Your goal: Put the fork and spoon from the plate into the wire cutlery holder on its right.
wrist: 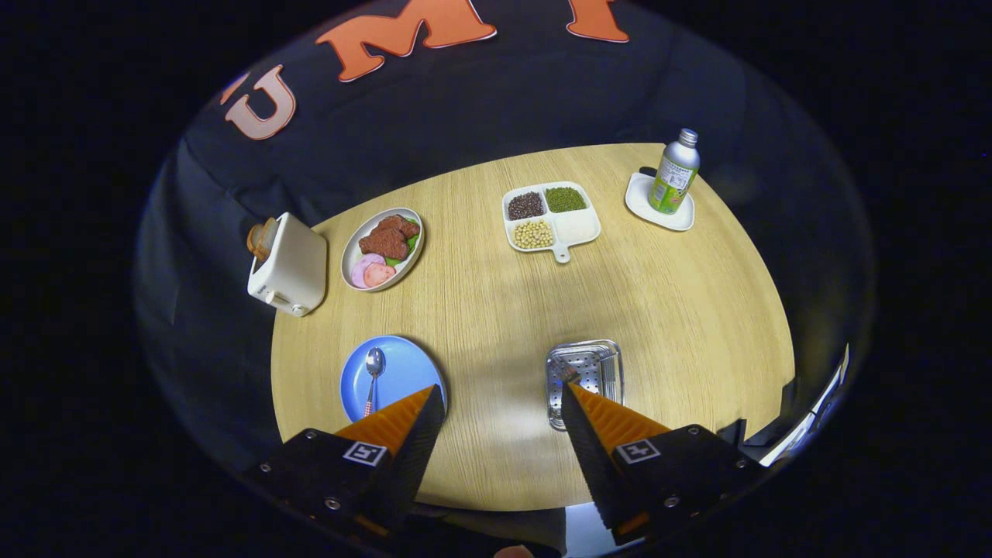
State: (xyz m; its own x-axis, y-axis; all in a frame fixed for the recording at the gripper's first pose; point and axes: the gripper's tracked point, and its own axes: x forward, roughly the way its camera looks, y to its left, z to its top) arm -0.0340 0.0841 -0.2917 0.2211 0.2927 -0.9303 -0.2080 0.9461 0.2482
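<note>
We see our gripper (502, 403) with its 2 fingers spread wide above the pale wood-grain table (496, 310). A shiny spoon (373, 376) lies on the round blue plate (403, 372); the perforated metal cutlery holder (593, 368) sits right of it.

Hand-held gripper (502, 403) spread wide above table (659, 310); spoon (373, 377) on blue plate (403, 372), cutlery holder (587, 372) right
</note>
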